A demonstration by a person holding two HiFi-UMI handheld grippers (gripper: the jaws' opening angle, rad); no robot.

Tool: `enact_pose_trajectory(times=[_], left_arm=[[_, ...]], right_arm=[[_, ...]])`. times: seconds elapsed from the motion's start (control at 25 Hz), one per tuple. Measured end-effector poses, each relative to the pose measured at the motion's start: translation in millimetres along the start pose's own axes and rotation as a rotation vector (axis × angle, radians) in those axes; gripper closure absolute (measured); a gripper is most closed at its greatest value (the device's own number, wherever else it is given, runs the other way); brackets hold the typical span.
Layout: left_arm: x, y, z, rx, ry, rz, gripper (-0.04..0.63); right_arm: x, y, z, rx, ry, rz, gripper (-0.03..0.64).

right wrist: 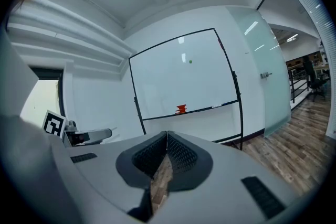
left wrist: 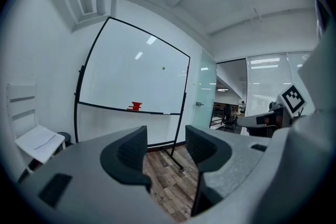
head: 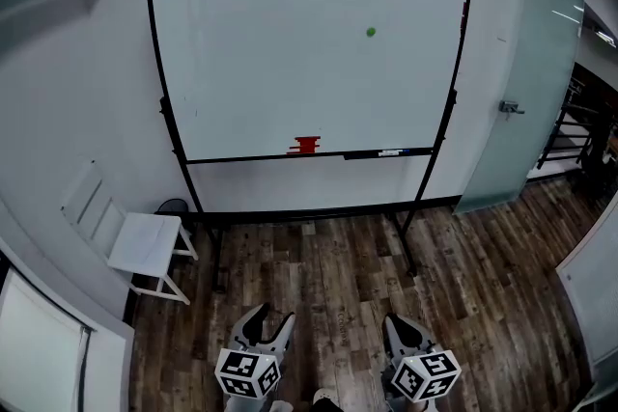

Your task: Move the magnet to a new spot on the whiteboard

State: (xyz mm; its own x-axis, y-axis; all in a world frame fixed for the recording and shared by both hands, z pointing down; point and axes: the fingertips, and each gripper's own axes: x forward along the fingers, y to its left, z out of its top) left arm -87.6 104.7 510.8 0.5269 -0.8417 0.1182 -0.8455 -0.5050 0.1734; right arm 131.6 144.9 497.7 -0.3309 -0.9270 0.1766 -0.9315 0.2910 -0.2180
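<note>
No readable text or labels anywhere

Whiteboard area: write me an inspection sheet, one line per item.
Surface: whiteboard stands upright in a black frame; no writing seen.
Job's things: green magnet sits on the board's upper right, away from both tools.
Clutter: red item and markers lie on the tray along the board's lower edge.
Tools: left tool has its jaws apart and is empty; right tool has its jaws together with nothing between them. Both are held low, well short of the board.
Cables: nothing seen.
Surroundings: white chair by the wall at left, glass door at right, wood floor.
</note>
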Motion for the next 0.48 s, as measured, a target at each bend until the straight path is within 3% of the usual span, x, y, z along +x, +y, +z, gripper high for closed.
enact_pose_trajectory(times=[0.48], left_arm=[[71, 8, 2, -0.017, -0.006, 0.029, 0.372]], right_arm=[[60, -51, 11, 0.005, 0.006, 0.036, 0.589]])
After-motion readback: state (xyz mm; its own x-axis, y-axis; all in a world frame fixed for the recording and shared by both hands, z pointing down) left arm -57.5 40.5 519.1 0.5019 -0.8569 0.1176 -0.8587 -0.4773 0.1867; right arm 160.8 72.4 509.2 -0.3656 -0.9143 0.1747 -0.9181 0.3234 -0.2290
